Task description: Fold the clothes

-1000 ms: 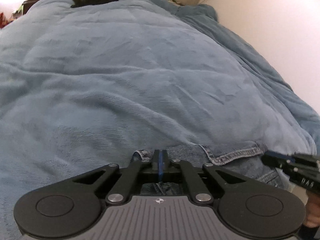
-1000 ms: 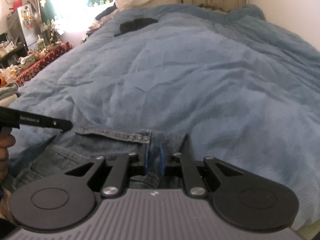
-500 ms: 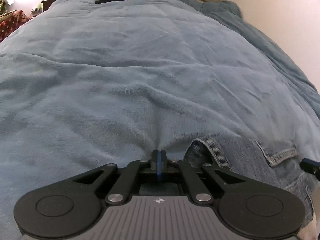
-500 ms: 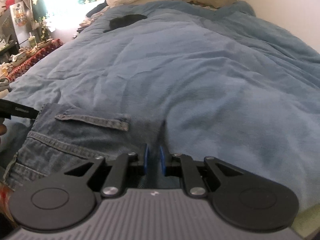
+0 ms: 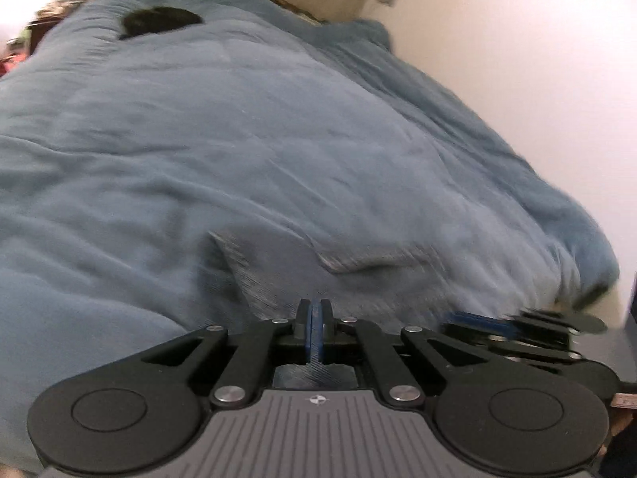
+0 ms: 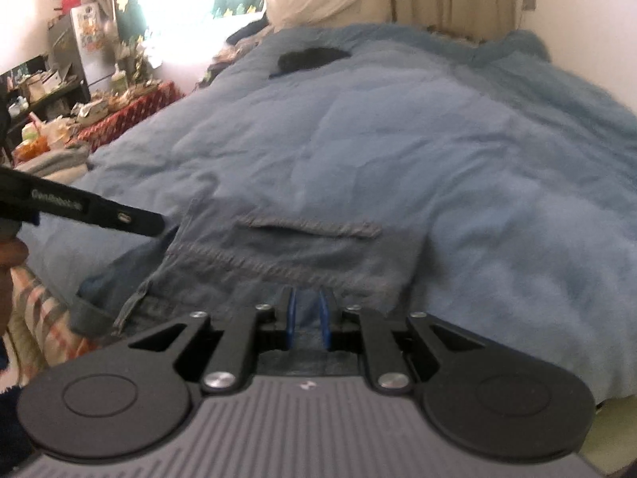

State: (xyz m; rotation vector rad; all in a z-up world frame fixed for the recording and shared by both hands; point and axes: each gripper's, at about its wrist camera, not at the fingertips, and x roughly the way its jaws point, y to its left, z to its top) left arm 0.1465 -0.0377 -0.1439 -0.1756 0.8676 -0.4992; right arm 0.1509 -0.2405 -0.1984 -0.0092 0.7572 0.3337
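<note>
Jeans (image 6: 302, 255) lie on the blue duvet (image 6: 398, 139), pinched in both grippers' closed jaws; pocket flap down.

Faded blue denim jeans (image 6: 302, 255) lie on a slate-blue duvet (image 6: 398, 139).

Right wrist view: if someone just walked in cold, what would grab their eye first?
The denim garment, pocket flap up, spread at the near edge of the big blue duvet, with the right claw pinching its near hem. The left claw reaches in from the left at the garment's corner. Far up the bed lies a small dark item, too blurred to identify.
</note>
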